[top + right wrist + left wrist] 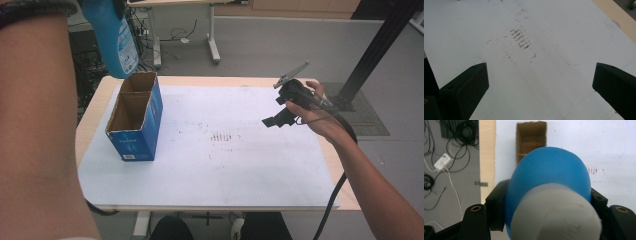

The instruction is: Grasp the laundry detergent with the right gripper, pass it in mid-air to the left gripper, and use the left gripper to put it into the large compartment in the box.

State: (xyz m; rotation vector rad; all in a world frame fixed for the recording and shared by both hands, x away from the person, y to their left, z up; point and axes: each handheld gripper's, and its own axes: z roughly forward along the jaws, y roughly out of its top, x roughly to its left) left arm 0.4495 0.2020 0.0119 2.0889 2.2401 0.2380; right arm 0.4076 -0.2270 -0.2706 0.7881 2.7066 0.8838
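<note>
Blue plastic bottle (116, 37), gripped near its white cap (555, 216) by the left gripper (549, 202), hangs above the 2-compartment carton (135, 117), likely smooth, stiff and moderately heavy, so the neck suits holding, while the right gripper (540, 82) idles wide open.

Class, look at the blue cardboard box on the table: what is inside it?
The blue box is open-topped, with a cardboard divider making two compartments; both show bare brown walls. The left gripper view has the blue bottle hanging above it, covering the near compartment's floor.
</note>
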